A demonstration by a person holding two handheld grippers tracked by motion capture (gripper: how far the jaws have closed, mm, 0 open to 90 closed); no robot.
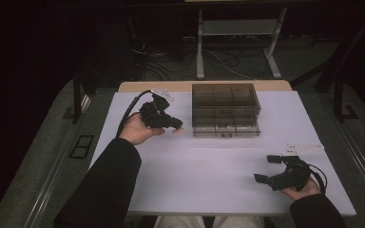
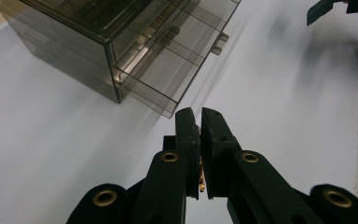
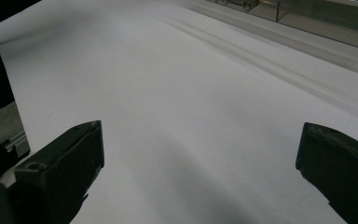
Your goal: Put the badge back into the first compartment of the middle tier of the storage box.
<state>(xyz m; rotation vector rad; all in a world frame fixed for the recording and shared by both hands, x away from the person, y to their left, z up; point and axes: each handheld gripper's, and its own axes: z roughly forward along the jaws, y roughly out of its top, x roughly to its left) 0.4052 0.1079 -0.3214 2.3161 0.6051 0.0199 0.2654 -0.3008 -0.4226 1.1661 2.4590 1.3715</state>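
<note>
High view: fixed above the near edge, facing forward and down, taking in the whole tabletop point(image 1: 209, 166) and the floor beyond.

Left gripper view: rides the left tongs point(image 2: 200, 122), close and low, angled down toward the smoky plastic drawer box point(image 2: 121, 42).

Right gripper view: rides the right tongs point(image 3: 200, 154), skimming the tabletop.

All three share the white surface and the box.

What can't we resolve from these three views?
- Contents of the smoky plastic drawer box: the high view is too dim and small, the tinted walls blur them.
- The small gold thing between the shut left gripper jaws: mostly hidden by the pads in the left gripper view.
- The box in the right gripper view: cut off by the top edge.
</note>
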